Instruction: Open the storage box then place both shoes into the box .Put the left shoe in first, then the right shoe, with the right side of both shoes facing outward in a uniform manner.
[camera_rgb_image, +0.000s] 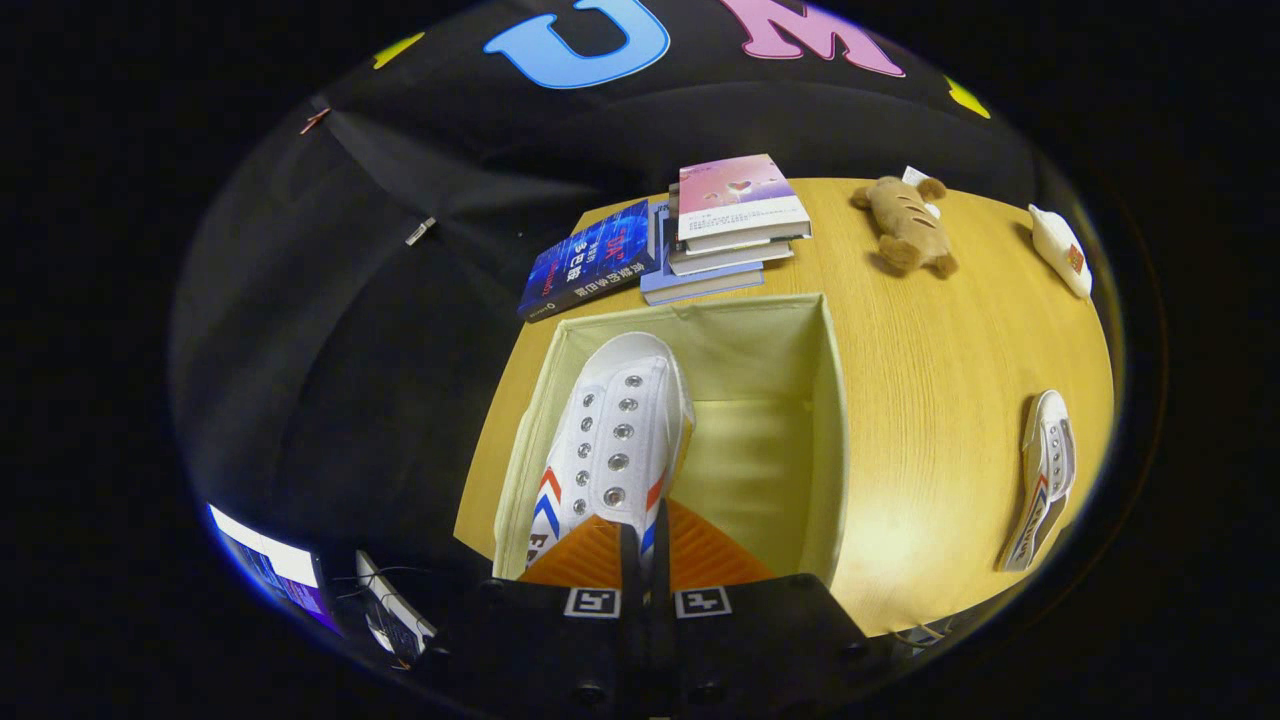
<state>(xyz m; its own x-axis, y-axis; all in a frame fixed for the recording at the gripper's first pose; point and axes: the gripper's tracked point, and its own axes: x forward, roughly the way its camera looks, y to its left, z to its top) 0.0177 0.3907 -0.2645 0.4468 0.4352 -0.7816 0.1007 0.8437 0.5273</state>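
Note:
An open cream fabric storage box (830, 400) stands on the wooden table (950, 420) just ahead of my fingers. A white sneaker with red and blue stripes (610, 440) hangs over the box's left half, toe pointing away from me, its heel end between my fingers. My gripper (643, 535) is shut on that shoe, the jaws nearly together on a thin part of it. The second white sneaker (1042, 480) lies on its side on the table to the right of the box.
A stack of books (735, 225) and a dark blue book (590, 262) lie beyond the box. A brown plush toy (908, 228) and a small white object (1062, 250) sit at the table's far right. A lit screen (275, 575) glows below the table, at the left.

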